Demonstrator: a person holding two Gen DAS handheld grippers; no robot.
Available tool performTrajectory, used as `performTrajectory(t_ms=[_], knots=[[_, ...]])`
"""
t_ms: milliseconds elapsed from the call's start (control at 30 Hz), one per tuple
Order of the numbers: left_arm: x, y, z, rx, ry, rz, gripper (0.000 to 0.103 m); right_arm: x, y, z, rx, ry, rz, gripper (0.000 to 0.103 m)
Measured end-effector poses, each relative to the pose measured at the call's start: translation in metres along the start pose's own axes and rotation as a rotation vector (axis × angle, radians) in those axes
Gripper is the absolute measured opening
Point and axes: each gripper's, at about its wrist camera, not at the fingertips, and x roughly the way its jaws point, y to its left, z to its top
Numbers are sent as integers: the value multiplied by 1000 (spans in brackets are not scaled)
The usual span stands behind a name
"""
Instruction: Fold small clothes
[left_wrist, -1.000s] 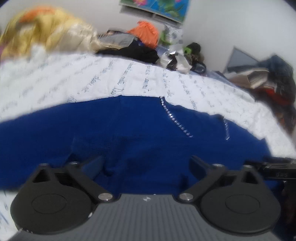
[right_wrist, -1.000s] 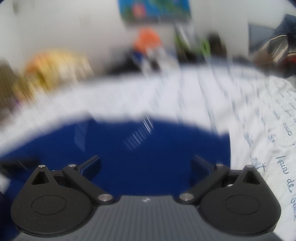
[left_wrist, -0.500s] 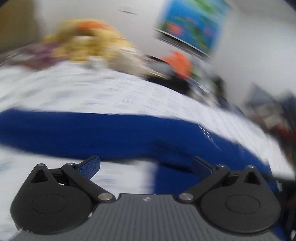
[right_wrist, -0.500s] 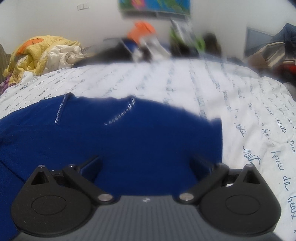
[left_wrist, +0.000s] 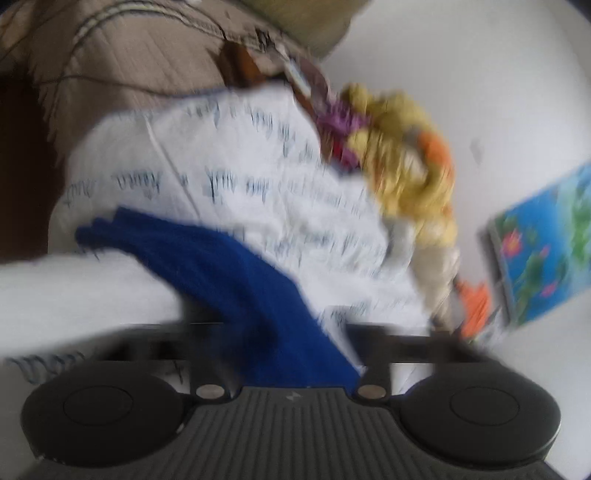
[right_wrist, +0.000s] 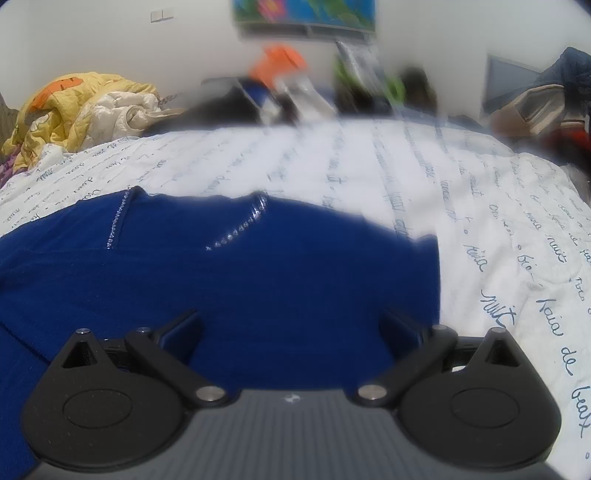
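Right now, through my left wrist view, everything is smeared: the left tongs (left_wrist: 291, 328) look drawn in around a strip of the blue garment (left_wrist: 236, 280) running from centre left to bottom centre, over the white bedspread (left_wrist: 258, 166). Through the right wrist view, my right tongs (right_wrist: 291, 332) stand wide open above the blue garment (right_wrist: 221, 273), which fills the lower left, the yellow quilt (right_wrist: 74, 107) at upper left.

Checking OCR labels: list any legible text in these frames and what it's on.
"de": bedspread, handwritten-style blue script, right edge near.
"nuit" (likely): same bedspread, near.
Other script lines on the bedspread: too blurred or distorted to read.
Left wrist view: bedspread script all motion-blurred.
Poster: no readable text.
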Motion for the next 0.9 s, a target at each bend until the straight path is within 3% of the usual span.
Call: performTrajectory(t_ms=[33,100,167,267,333,400,433,467,533,567,633,733,800,900], knots=[[3,-1,-5,9,8,20,1,0,0,0,1,-1,0,103],[-3,-20,-17,78,-54,25,1,0,0,0,4,-2,-1,103],[-11,-60,-33,173,-92,-49,1,0,0,0,5,-2,-1,103],[-21,-151,-95,443,-53,-248,1,0,-1,-1,12,-3,3,103],[-33,-205,-165,698,60,-425,2,-1,-5,-1,36,-9,18,103],[-42,-236,-245,990,285,-565,27,-2,-11,-1,73,-20,39,103],[-46,-237,-279,1101,372,-607,50,-3,-14,-2,94,-26,49,103],[-52,-231,-308,1182,414,-619,80,-5,-17,-2,115,-33,57,103],[-64,-207,-343,1293,376,-598,103,-7,-24,-3,156,-46,70,103],[-71,-192,-350,1313,334,-592,103,-8,-26,-4,173,-51,76,103],[-69,-172,-350,1295,353,-580,103,-8,-29,-4,191,-57,86,103],[-51,-146,-334,1151,407,-518,102,-7,-27,-2,180,-52,80,103],[-43,-139,-317,1037,410,-539,103,-7,-27,-2,177,-48,83,103],[-33,-135,-312,997,411,-524,103,-11,-39,4,269,-12,160,103]])
